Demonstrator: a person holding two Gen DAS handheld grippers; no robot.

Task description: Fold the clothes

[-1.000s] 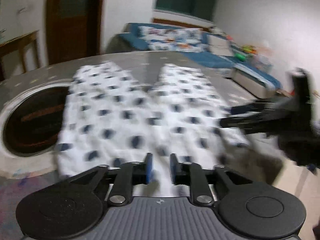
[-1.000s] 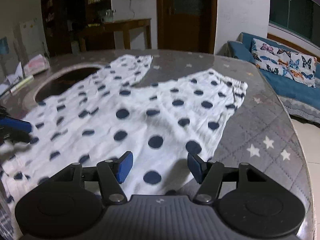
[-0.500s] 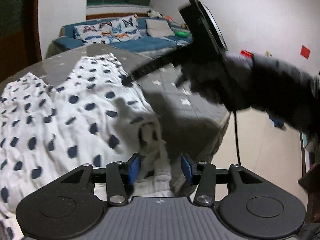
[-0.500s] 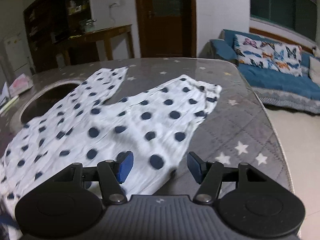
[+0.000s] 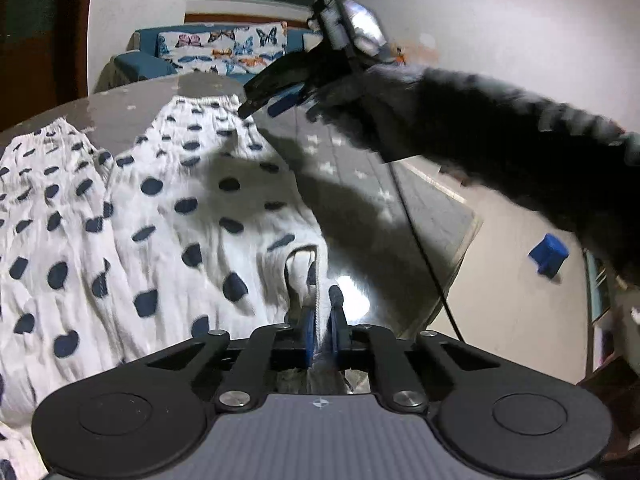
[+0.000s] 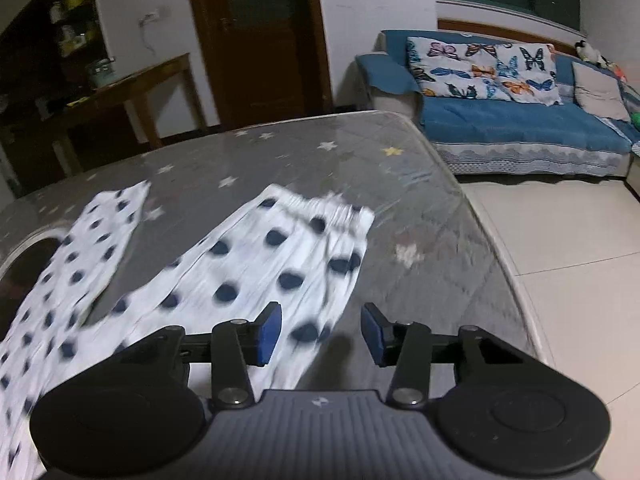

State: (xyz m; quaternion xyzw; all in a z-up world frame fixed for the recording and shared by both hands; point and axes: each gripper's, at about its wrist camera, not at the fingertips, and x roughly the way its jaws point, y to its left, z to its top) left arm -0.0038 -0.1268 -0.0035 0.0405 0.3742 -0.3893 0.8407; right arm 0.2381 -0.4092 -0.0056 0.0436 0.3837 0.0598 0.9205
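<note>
The left gripper (image 5: 320, 332) has just pinched the spotty pants (image 5: 168, 216) at the waist; the right gripper (image 6: 320, 334) (closing, still empty) reaches the far leg, ready to fold.

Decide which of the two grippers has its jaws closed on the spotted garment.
The left gripper: its jaws pinch the spotted garment. The right gripper is open, holding nothing.

Room around the spread cloth

Bare desk (image 6: 420, 208) lies open beyond the dotted trousers (image 6: 256, 280); the right claw (image 5: 260, 100) and dark sleeve (image 5: 500, 140) bar the space above them.
</note>
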